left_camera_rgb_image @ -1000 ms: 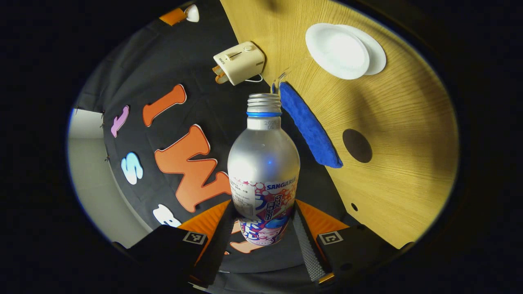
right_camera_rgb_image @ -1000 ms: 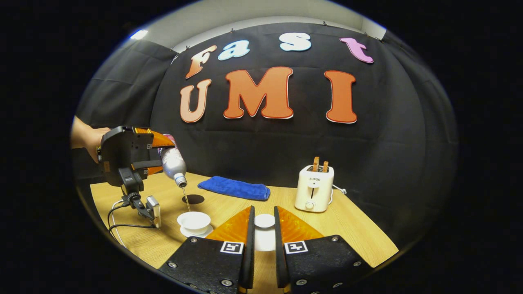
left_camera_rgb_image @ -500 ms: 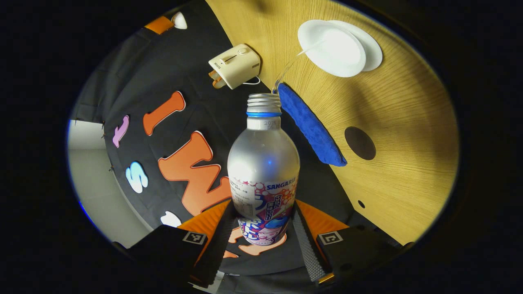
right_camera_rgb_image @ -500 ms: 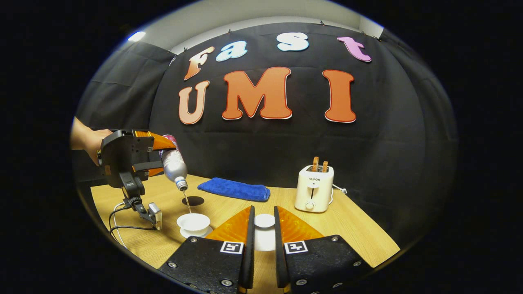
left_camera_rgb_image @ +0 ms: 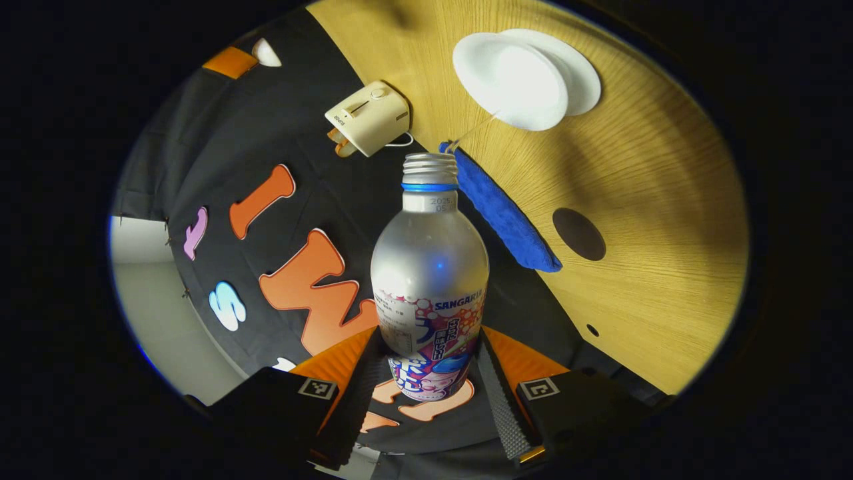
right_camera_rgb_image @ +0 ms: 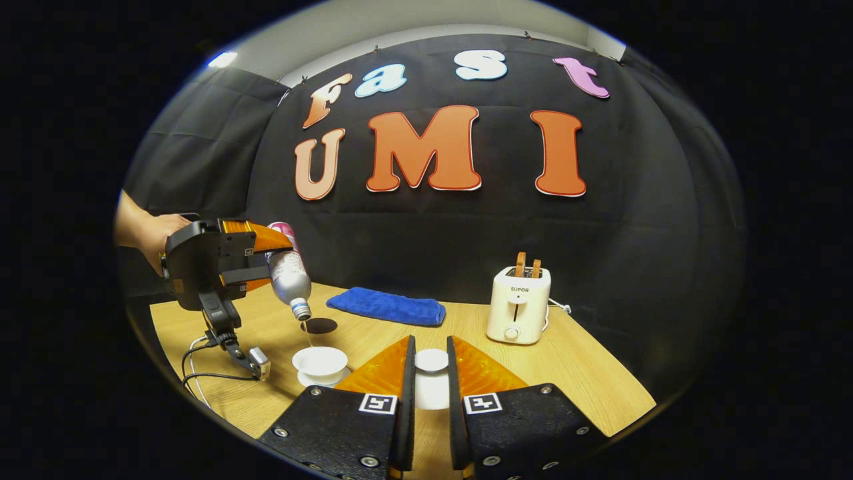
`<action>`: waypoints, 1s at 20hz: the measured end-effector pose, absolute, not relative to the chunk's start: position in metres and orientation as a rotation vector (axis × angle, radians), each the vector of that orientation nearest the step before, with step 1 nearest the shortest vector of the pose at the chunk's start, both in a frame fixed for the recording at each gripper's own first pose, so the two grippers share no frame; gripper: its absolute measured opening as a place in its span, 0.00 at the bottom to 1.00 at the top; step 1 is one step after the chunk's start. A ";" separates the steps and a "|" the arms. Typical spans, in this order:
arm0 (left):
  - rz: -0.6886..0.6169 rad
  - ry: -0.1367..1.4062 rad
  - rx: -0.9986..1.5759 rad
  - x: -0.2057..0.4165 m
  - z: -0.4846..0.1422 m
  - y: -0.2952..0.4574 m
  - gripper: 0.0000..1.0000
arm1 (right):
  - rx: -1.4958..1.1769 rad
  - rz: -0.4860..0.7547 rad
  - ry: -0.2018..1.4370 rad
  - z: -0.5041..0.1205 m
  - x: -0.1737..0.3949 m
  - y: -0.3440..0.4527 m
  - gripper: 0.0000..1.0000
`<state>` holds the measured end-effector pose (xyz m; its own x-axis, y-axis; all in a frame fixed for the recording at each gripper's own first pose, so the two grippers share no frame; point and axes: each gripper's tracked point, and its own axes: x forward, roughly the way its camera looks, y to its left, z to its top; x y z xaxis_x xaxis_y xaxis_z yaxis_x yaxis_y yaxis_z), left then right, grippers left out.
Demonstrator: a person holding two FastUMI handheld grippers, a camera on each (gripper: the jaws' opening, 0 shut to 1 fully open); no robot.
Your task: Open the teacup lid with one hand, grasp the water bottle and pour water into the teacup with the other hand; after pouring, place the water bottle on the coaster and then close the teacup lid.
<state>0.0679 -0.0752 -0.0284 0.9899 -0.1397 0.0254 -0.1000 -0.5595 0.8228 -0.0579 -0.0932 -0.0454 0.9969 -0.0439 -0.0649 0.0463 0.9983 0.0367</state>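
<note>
The left gripper has its jaws pinching the lower, labelled part of a frosted silver water bottle with a threaded open neck and a blue ring. In the right gripper view that gripper is held by a person's hand above the light wooden desk, and the water bottle is tipped with its mouth down and toward the white round teacup on its white saucer. In the left gripper view a thin stream of water runs from the bottle mouth to the rim of the teacup.

The right gripper hangs over the desk just to the right of the teacup, its jaws pinching the small white round teacup lid between them, lifted off the cup.

Behind the teacup, a dark brown round coaster lies flat on the desk, bare; it also shows in the left gripper view. Farther back from the teacup and to the right lies a folded blue towel, and well to the right of the teacup stands a cream two-slot toaster with toast slices in it. To the left of the teacup, black cables with a small grey connector block trail on the desk.
</note>
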 end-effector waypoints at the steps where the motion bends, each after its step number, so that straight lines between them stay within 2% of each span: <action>1: -0.051 -0.172 2.171 0.068 -0.029 -0.075 0.84 | 0.038 -0.043 0.063 -0.045 -0.057 -0.091 0.22; 2: -0.049 -0.178 2.170 0.068 -0.028 -0.077 0.82 | 0.036 -0.036 0.067 -0.046 -0.056 -0.090 0.22; 7: -0.042 -0.219 2.140 0.066 -0.024 -0.081 0.82 | 0.040 -0.019 0.075 -0.045 -0.052 -0.080 0.22; 8: -0.039 -0.231 2.120 0.065 -0.022 -0.082 0.86 | 0.038 -0.018 0.075 -0.045 -0.050 -0.078 0.22; 10: -0.037 -0.241 2.073 0.065 -0.022 -0.082 0.82 | 0.030 -0.011 0.074 -0.044 -0.048 -0.073 0.22; 11: -0.037 -0.248 2.046 0.065 -0.021 -0.082 0.84 | 0.028 -0.005 0.077 -0.043 -0.046 -0.071 0.22; 15: -0.001 -0.264 1.891 0.058 -0.014 -0.069 0.81 | 0.028 0.023 0.069 -0.038 -0.040 -0.059 0.22; 20: 0.064 -0.234 1.656 0.052 -0.002 -0.042 0.83 | 0.027 0.065 0.078 -0.035 -0.023 -0.040 0.22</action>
